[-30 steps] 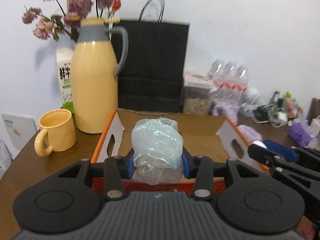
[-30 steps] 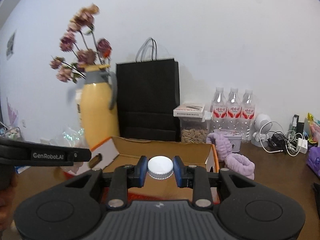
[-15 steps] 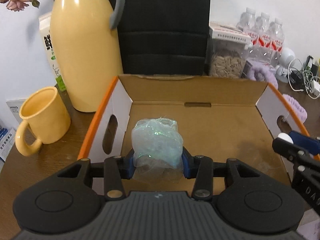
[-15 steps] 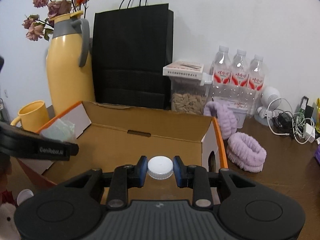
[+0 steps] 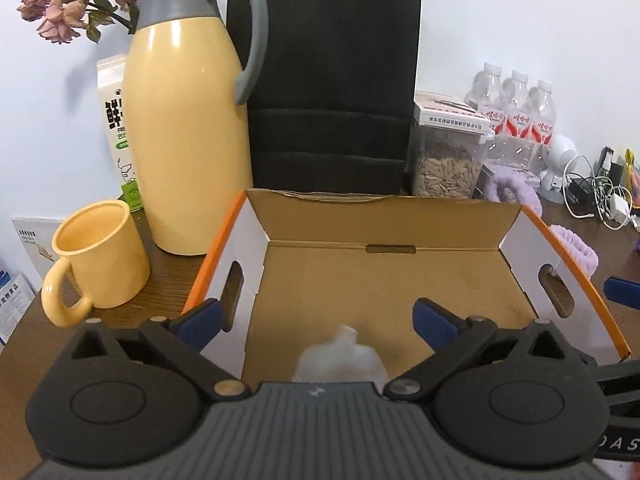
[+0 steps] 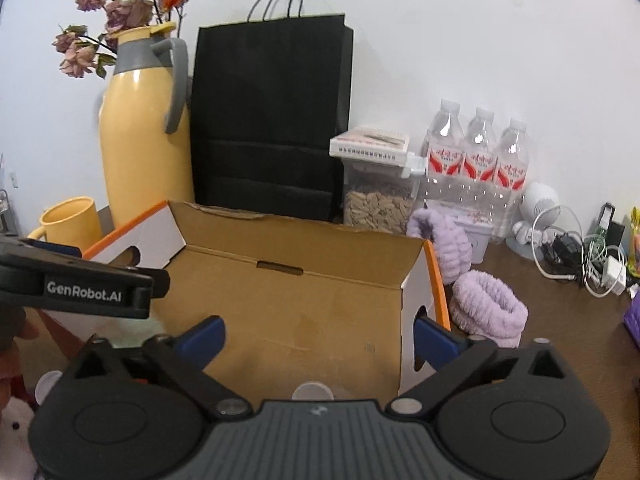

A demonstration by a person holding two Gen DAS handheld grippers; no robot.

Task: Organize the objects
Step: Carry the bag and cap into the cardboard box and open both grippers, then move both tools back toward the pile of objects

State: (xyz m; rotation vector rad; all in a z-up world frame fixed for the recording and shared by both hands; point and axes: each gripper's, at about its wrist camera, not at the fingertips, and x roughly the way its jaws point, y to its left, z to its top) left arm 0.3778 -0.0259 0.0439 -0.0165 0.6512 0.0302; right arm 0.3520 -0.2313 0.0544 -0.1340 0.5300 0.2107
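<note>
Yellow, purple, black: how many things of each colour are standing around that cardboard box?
Yellow: 2, the jug and the mug.
Purple: 2, the fluffy bands.
Black: 1, the paper bag.
Total: 5, all outside the cardboard box.

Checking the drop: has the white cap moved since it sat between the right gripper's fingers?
Yes. The white cap has dropped from between the right gripper fingers, low against the cardboard box floor.
</note>
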